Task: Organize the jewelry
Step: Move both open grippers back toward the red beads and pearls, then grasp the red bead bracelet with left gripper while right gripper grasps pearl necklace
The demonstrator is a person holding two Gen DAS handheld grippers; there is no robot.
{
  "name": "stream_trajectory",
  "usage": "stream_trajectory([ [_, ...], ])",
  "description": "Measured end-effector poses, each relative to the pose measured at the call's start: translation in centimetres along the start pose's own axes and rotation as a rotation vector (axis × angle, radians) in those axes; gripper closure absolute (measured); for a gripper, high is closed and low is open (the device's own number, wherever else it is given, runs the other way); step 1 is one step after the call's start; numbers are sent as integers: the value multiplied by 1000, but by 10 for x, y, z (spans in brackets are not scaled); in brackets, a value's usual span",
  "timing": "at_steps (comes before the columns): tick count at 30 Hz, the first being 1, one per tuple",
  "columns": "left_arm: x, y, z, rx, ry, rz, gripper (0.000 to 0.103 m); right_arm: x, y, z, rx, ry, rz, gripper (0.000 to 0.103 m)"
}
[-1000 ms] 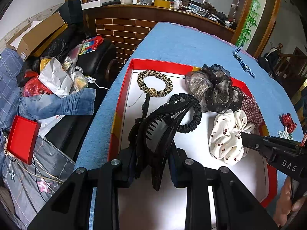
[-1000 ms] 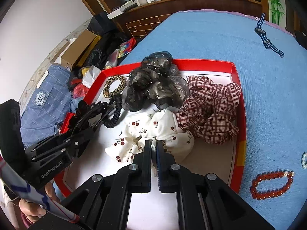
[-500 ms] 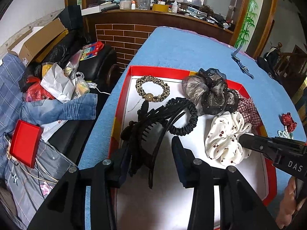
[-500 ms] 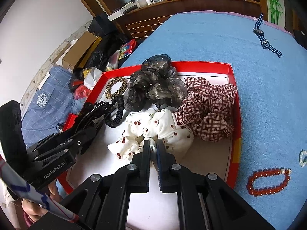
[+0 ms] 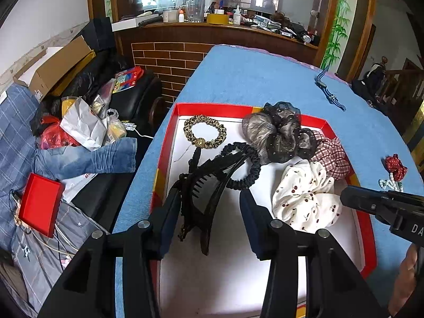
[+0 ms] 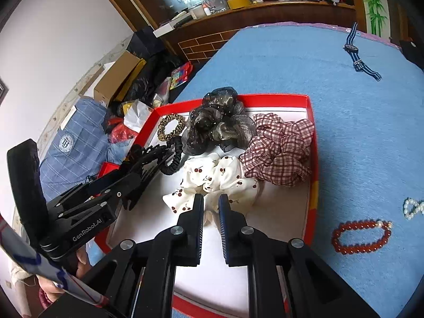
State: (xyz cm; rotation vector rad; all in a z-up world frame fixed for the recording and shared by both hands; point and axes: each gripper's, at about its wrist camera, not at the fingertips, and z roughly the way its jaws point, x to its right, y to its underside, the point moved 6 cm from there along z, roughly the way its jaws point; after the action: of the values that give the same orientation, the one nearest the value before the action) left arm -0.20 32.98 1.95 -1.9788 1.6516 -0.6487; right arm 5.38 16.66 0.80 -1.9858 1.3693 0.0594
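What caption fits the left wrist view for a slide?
Open left gripper around black hair claw lying in red tray beside scrunchies.

A lived-in home, cluttered like a family room. Ahead of the left claw point(image 5: 209, 206) a wooden, brick-faced ledge point(image 5: 201, 30) is crowded with bottles, a jug and a roll of tape. To that claw's left a black sofa point(image 5: 132, 92) is buried under a cardboard box point(image 5: 57, 66), plastic bags, folded jeans point(image 5: 87, 156) and a blue checked shirt point(image 6: 76, 137). Painted bamboo point(image 5: 335, 26) decorates the wall ahead and to its right.
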Motion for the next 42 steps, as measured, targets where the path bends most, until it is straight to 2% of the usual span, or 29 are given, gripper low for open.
stream_trajectory([
  [5, 8, -2, -11, 17, 7, 15, 58, 12, 2, -18, 18, -6, 26, 89],
  [8, 17, -4, -17, 28, 18, 31, 58, 29, 4, -34, 41, 5, 59, 83],
  [10, 26, -6, -21, 33, 27, 44, 58, 41, 5, -46, 61, 10, 79, 83],
  [23, 119, -2, -32, 23, 154, 191, 57, 144, 23, -115, 159, 102, 253, 83],
  [31, 205, 14, -13, -70, 267, 336, 57, 211, 46, -152, 221, 145, 390, 83],
  [36, 248, 14, 13, -143, 270, 440, 57, 233, 60, -166, 236, 146, 441, 83],
  [42, 274, 16, 45, -244, 244, 541, 57, 244, 69, -180, 259, 134, 469, 84],
])
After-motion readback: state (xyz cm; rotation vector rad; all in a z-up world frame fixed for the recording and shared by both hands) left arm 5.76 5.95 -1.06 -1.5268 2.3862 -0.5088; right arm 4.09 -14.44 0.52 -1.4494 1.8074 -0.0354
